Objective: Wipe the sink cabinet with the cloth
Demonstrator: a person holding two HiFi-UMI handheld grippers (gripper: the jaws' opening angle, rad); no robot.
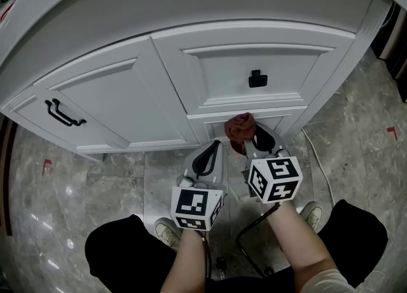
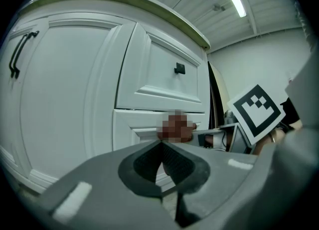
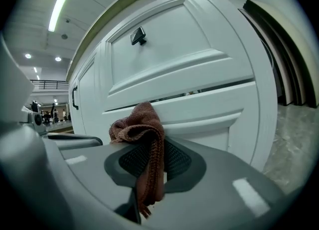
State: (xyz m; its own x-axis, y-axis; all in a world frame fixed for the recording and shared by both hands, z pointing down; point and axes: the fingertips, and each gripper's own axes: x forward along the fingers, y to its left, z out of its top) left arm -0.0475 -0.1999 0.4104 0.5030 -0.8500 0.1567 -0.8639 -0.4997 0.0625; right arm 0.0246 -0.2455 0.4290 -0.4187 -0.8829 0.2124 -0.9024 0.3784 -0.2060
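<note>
The white sink cabinet (image 1: 210,75) fills the upper head view, with a drawer front (image 3: 174,59) above a lower panel (image 3: 214,114). A reddish-brown cloth (image 1: 240,129) is bunched against that lower panel, just under the drawer. My right gripper (image 1: 249,142) is shut on the cloth (image 3: 144,144), which sticks out past the jaws and hangs down between them. My left gripper (image 1: 206,157) sits to the left, short of the cabinet, shut with nothing in it (image 2: 162,166). In the left gripper view a mosaic patch covers the cloth.
A black knob (image 1: 257,79) is on the drawer, a black bar handle (image 1: 63,114) on the left door. Grey marble-look floor (image 1: 76,183) lies below. The person's shoes (image 1: 166,229) and dark-trousered knees sit close under the grippers. A white cable (image 1: 321,161) runs along the floor at right.
</note>
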